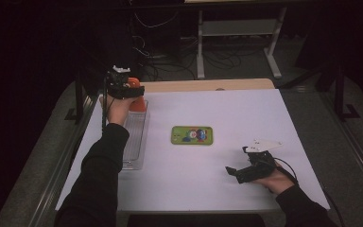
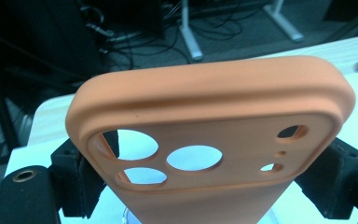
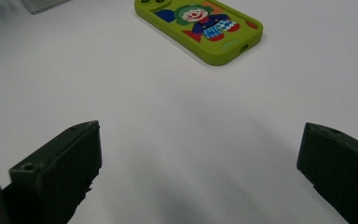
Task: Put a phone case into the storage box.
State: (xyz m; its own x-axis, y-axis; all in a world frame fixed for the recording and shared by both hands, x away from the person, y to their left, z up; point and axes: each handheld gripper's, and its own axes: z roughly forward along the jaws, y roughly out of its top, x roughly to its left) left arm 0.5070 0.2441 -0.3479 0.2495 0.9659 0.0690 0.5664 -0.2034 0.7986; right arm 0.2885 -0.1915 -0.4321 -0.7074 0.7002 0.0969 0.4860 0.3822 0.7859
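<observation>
Starting at the bench's [image 1: 246, 109] left edge, my left gripper [image 1: 131, 97] is up near the far left corner, its jaws clamped across the width of an orange phone case [image 1: 137, 100]. It hangs over the far end of a clear tray [image 1: 134, 142] that runs along the left edge. I have little room on that side: the tray's walls are right under the case and the bench edge is just beyond.

The left gripper view gives me what the high view cannot: the orange phone case [image 2: 205, 135] stands on end between the two black pads, one pressing each long side, with its camera cutouts facing me and the white surface showing through them.

Toward the middle of the bench lies a green phone case [image 1: 192, 135], flat, well apart from the tray and from both grippers, with open white surface all round it.

Near the right front corner, my right gripper [image 1: 236, 171] rests low, pointing inward. In the right gripper view its jaws stand wide apart with nothing between them, and I can read the clown picture on the green phone case [image 3: 200, 29] ahead.
</observation>
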